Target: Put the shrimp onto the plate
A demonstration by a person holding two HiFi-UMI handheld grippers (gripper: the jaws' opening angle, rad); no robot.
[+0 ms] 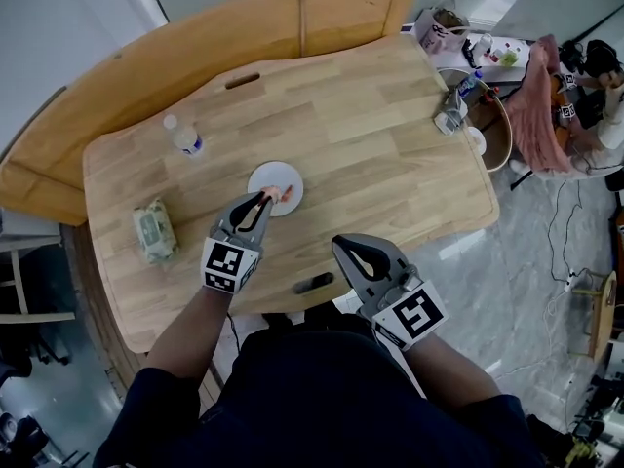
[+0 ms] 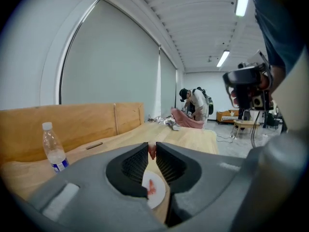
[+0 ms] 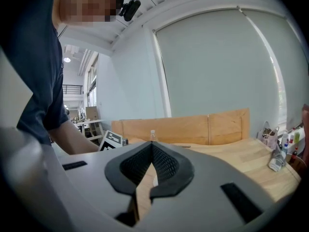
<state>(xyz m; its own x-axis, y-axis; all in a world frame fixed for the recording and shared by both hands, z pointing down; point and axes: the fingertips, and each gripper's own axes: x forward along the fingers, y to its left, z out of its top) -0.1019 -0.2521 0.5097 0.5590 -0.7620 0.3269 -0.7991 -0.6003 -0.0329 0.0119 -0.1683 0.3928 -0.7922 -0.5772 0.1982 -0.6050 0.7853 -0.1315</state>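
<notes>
The left gripper (image 1: 269, 199) pinches a shrimp (image 2: 152, 151) just over the near side of the white plate (image 1: 278, 172), so the placing step seems almost done and calls for lowering and a gentle release, while the right gripper (image 1: 343, 248), closed and empty, hangs well short of the plate.

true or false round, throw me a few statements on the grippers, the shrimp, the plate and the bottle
1. The left gripper is shut on a shrimp. True.
2. The right gripper holds the water bottle. False: its jaws are together on nothing, and the bottle stands apart on the table.
3. The water bottle lies on its side. False: it stands upright.
4. The plate is white and round, under the left gripper's tips. True.
</notes>
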